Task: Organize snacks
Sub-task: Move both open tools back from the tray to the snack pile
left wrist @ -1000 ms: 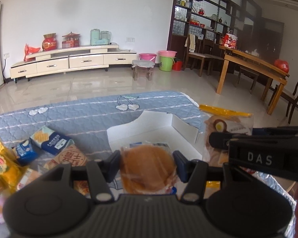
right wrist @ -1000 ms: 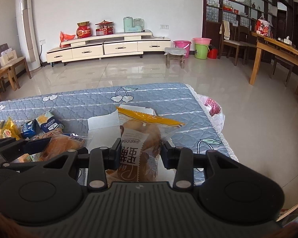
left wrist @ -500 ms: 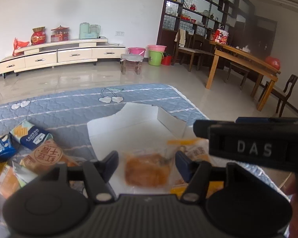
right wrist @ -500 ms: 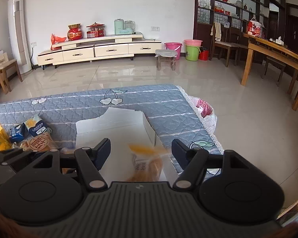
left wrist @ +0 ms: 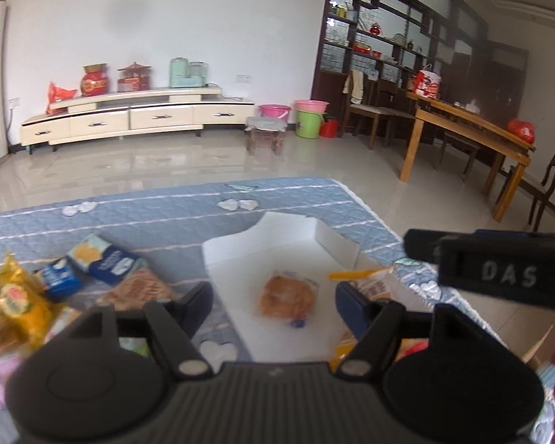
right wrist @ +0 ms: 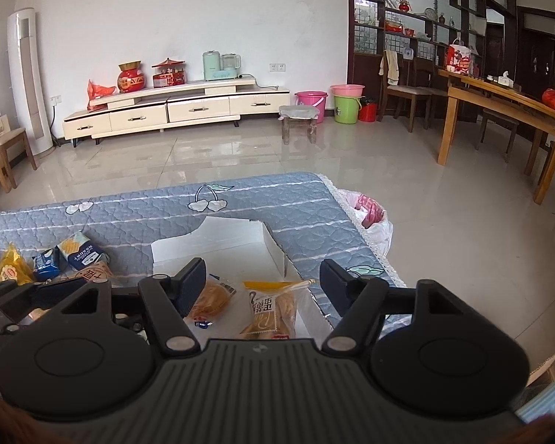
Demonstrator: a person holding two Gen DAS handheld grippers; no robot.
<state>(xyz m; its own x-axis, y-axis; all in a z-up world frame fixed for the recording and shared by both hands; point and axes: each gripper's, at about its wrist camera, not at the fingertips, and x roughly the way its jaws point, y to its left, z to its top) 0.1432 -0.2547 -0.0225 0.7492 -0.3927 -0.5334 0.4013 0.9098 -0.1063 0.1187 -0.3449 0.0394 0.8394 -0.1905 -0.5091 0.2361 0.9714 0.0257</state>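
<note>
A: What's around the white box?
B: Loose snack packets at nine o'clock on the blue quilt.
A: The grippers?
B: Left gripper and right gripper have just been opening, jaws apart, empty; round bun and yellow-sealed bread pack lie in the box at twelve o'clock

Cream cabinet, green bucket, wooden table

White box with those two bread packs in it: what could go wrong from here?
The yellow-topped pack lies close to the white box's right wall, so it may block later snacks. The round bun pack fills the middle. The left gripper and right gripper hang open and close together; they could bump.
</note>
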